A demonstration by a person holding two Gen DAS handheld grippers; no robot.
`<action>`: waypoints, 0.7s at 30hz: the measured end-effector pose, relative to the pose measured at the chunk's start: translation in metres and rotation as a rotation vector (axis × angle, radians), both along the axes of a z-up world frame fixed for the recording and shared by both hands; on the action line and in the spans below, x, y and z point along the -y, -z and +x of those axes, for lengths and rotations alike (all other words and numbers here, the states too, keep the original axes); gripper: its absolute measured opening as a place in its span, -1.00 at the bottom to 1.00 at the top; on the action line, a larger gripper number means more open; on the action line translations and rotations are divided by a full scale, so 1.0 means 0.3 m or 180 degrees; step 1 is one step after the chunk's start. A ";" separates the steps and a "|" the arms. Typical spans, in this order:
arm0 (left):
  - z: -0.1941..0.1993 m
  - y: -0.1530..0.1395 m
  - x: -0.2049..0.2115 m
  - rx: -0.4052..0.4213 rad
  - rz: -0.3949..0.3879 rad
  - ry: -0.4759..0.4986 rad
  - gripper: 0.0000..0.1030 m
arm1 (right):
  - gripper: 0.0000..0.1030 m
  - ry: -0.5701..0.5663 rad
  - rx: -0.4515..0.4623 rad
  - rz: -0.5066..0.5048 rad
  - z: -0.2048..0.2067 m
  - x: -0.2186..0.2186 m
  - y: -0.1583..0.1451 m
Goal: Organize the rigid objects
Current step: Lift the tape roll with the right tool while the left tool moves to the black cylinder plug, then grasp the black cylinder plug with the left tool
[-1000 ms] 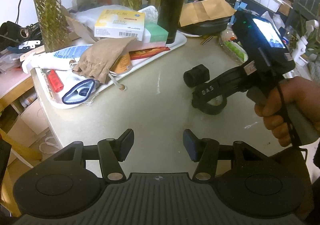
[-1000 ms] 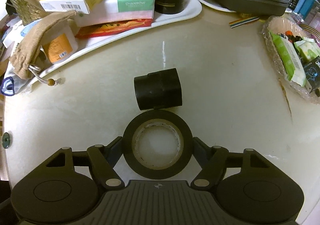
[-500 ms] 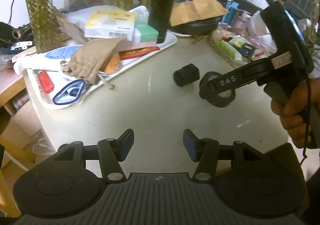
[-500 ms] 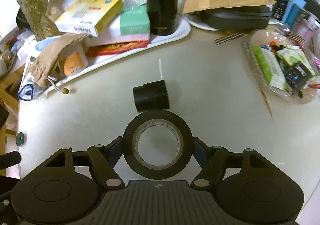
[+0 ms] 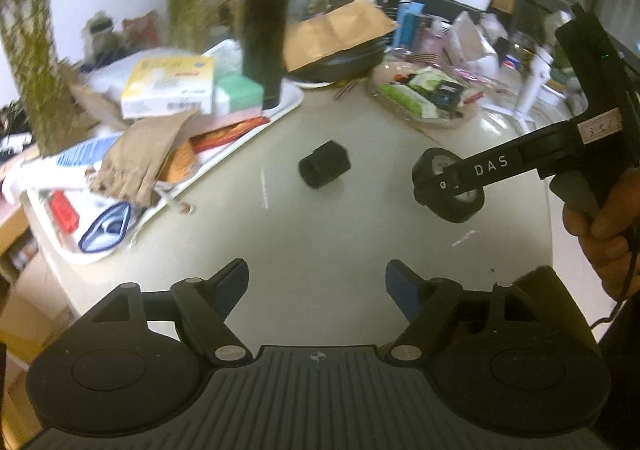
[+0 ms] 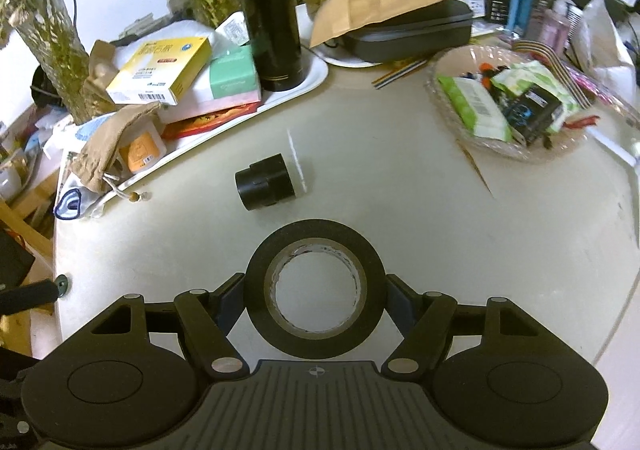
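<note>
My right gripper (image 6: pixel 315 300), clamped on the black tape roll (image 6: pixel 315 299), has lifted it off the surface (image 6: pixel 440 218), ready for placing; my left gripper (image 5: pixel 316 282) gapes wide.

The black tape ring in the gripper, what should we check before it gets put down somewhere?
1. Right gripper pinching the tape roll on both sides: ok.
2. Tape lifted off the table: ok, as the left wrist view shows.
3. Left gripper open and empty: ok.
4. Black cylinder clear of the tape: ok.
5. Free spot on the white tray: not ok, it looks crowded.
</note>
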State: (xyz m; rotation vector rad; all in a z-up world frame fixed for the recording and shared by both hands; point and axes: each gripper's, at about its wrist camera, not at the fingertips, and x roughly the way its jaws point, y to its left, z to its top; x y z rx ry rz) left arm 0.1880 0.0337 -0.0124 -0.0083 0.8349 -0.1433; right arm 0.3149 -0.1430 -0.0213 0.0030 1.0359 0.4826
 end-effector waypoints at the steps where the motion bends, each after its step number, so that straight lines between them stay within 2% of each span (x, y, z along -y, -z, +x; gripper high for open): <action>1: 0.003 -0.001 0.005 0.0000 0.0017 0.0032 0.46 | 0.45 0.0015 0.0003 0.0012 -0.007 0.010 -0.001; 10: 0.065 -0.020 0.036 0.0076 0.0252 0.0319 0.46 | 0.45 0.0187 0.0081 0.0109 -0.069 0.100 -0.019; 21: 0.204 -0.005 0.053 0.0193 0.0434 0.0617 0.46 | 0.46 0.0332 0.0139 0.0196 -0.129 0.182 -0.038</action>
